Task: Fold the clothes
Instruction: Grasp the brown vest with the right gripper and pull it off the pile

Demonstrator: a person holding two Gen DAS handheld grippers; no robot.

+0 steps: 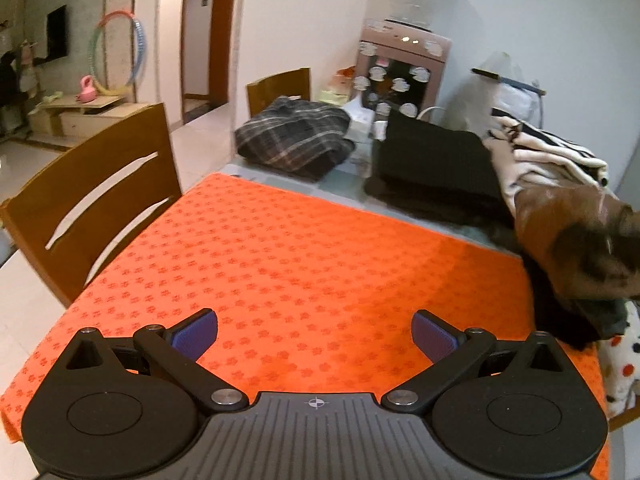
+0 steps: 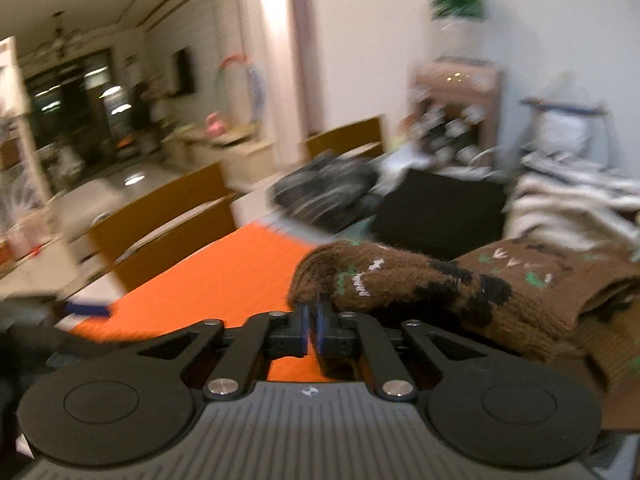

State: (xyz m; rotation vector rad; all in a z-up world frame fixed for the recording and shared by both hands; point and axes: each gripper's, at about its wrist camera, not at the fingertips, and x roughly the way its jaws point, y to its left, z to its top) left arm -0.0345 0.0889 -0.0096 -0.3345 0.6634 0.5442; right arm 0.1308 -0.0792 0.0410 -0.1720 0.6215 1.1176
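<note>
A brown knitted sweater [image 2: 420,280] with black, green and white marks hangs from my right gripper [image 2: 314,312], which is shut on a fold of it above the orange mat [image 2: 224,280]. The same sweater shows blurred at the right edge of the left wrist view [image 1: 576,240]. My left gripper [image 1: 314,336] is open and empty, low over the orange flower-print mat [image 1: 280,248]. The right wrist view is motion-blurred.
Folded clothes lie at the table's far end: a plaid garment [image 1: 296,136], a black stack [image 1: 436,164], and a striped cream pile [image 1: 552,156]. A wooden chair [image 1: 92,196] stands at the left. A water dispenser [image 1: 404,64] stands behind.
</note>
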